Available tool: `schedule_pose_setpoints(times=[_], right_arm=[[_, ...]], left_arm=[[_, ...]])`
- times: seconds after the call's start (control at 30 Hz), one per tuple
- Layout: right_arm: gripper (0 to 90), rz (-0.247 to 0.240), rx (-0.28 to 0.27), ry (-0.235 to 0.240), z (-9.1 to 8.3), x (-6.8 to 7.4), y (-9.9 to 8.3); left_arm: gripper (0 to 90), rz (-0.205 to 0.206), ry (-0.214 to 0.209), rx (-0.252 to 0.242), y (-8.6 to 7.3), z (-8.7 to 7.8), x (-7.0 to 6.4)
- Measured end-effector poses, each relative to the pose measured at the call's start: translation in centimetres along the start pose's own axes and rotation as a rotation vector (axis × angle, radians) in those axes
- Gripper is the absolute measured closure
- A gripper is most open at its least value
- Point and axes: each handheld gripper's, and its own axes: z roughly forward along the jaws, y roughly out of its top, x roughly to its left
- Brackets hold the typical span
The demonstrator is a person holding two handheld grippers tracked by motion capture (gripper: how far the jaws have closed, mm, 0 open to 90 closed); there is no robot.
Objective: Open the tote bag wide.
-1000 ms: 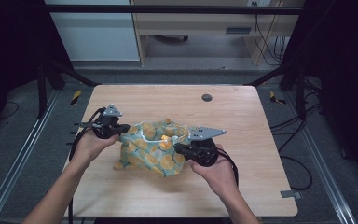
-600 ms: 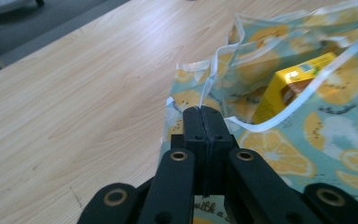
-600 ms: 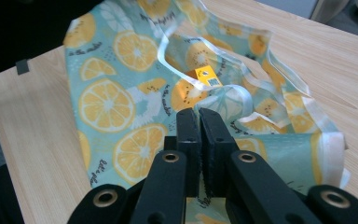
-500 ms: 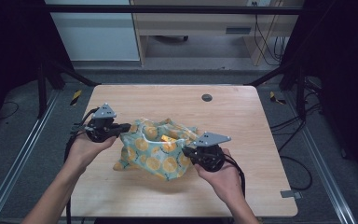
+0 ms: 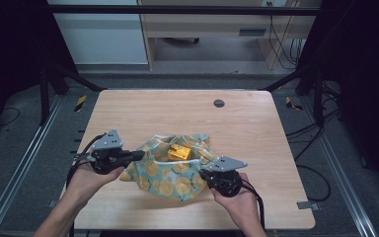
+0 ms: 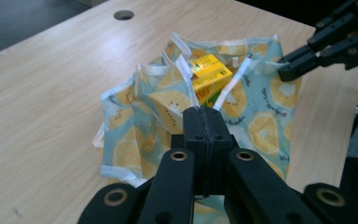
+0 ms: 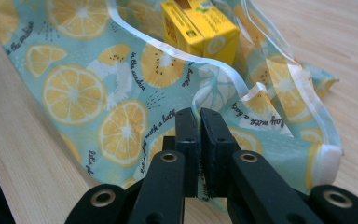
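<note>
My left gripper [image 6: 204, 122] and right gripper [image 7: 199, 122] each have jaws pinched tight on the lemon-print cloth bag [image 5: 177, 173], at opposite rim edges. It lies mid-bench, a yellow carton [image 5: 180, 151] inside. The fabric looks soft and light, likely to sag; the hemmed rim seems the best hold. The bench [image 5: 143, 111] beyond offers open room.

Lemon-print cloth bag [image 5: 177, 173] rumpled on table, mouth open; yellow carton [image 5: 179, 152] lying inside at opening.

light wood table [image 5: 128, 113], round grommet hole [image 5: 219, 103]; lemon-print bag [image 5: 172, 177] lying on it.
</note>
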Motion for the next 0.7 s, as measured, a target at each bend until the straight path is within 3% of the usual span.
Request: schedule_pose_setpoints(times=[0.2, 0.47, 0.67, 0.7], right_arm=[[74.9, 0.011, 0.019, 0.001, 0.4, -0.2, -0.3], [60.8, 0.001, -0.017, -0.018, -0.2, -0.5, 2.2], [53.8, -0.017, -0.015, -0.063, 0.3, -1.8, 3.5], [50.8, -0.017, 0.013, -0.086, 1.0, -2.7, 3.7]], left_arm=[[90.0, 0.004, 0.003, 0.016, -0.6, -0.2, -0.2], [90.0, 0.004, 0.004, 0.025, -0.7, -0.1, 0.0], [90.0, 0.001, 0.006, 0.033, -0.8, -0.2, 0.2], [90.0, 0.004, 0.006, 0.037, -0.8, -0.1, 0.2]])
